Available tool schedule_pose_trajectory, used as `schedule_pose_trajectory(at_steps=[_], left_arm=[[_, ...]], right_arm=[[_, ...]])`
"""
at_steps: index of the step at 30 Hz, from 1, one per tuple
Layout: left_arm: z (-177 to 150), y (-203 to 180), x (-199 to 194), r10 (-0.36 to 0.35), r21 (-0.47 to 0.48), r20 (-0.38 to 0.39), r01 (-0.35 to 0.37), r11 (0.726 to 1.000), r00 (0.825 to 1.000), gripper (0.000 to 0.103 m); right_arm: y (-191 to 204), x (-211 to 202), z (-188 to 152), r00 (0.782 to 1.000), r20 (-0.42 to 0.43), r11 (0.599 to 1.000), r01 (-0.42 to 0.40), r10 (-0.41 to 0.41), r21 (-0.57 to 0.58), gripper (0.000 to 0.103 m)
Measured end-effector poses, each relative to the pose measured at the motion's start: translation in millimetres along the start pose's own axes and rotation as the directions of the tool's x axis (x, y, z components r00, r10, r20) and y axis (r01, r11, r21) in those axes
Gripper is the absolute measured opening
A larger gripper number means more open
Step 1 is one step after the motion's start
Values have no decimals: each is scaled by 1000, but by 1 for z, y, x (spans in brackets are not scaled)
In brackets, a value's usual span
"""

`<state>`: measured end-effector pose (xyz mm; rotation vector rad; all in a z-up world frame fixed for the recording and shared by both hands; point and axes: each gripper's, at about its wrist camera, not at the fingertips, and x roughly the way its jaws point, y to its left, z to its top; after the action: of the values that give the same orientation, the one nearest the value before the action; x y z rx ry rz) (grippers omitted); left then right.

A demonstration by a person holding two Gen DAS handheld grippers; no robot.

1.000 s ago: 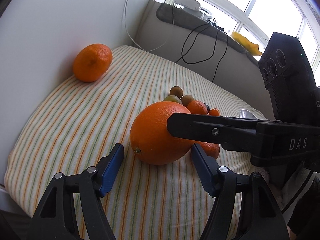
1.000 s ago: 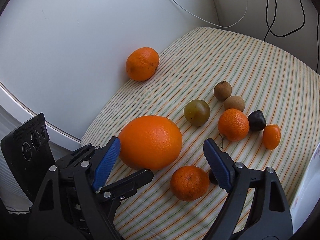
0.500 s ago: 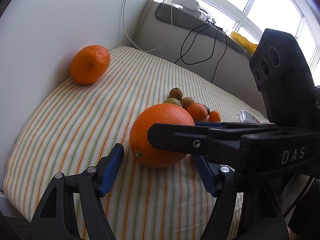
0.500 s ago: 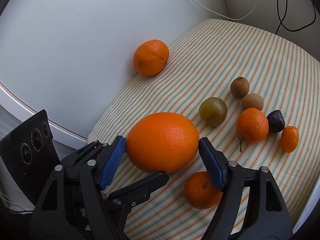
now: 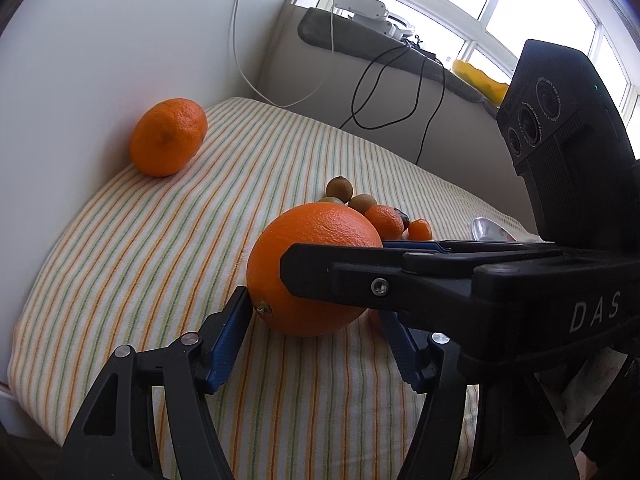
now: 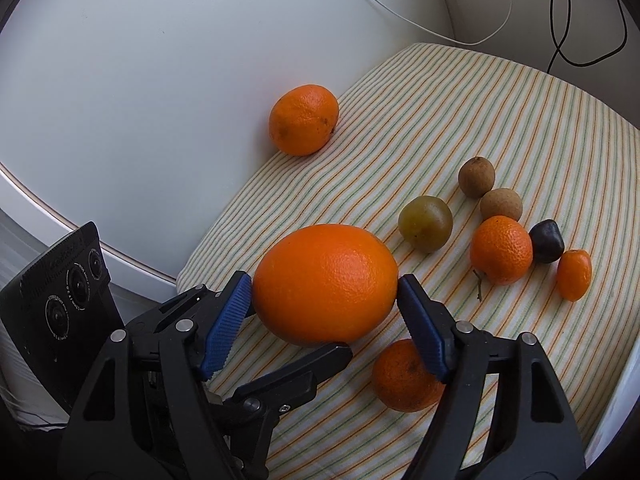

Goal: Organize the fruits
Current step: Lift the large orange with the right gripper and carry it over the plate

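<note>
A big orange (image 6: 326, 282) sits on the striped cloth (image 6: 500, 120). My right gripper (image 6: 325, 300) is shut on it, blue pads touching both its sides. In the left wrist view the same orange (image 5: 314, 268) lies between the fingers of my left gripper (image 5: 316, 330), whose left pad touches it; the right gripper's black finger (image 5: 380, 280) crosses in front and hides the right pad's contact. Another orange (image 6: 303, 119) rests against the white wall at the back. A small mandarin (image 6: 404, 376) lies under my right finger.
A green-brown plum (image 6: 425, 223), two brown longans (image 6: 476, 176), a mandarin (image 6: 501, 249), a dark fruit (image 6: 546, 241) and a kumquat (image 6: 574, 274) cluster to the right. A metal spoon (image 5: 486, 230) lies at the cloth's right edge. Cables hang behind.
The right gripper's fingers have closed onto the big orange. The left gripper has moved in until its left pad reaches the orange.
</note>
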<state>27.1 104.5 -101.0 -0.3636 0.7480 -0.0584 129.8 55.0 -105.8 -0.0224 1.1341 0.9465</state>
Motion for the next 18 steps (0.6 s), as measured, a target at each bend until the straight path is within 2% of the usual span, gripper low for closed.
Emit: schedule_pose_trajectory(at_steps=[18], left_arm=[[7,-42,-15,-47,73,35,45,996,998,65]], right_arm=[[-3,-63,-13,995,93,999,33,-34,4,78]])
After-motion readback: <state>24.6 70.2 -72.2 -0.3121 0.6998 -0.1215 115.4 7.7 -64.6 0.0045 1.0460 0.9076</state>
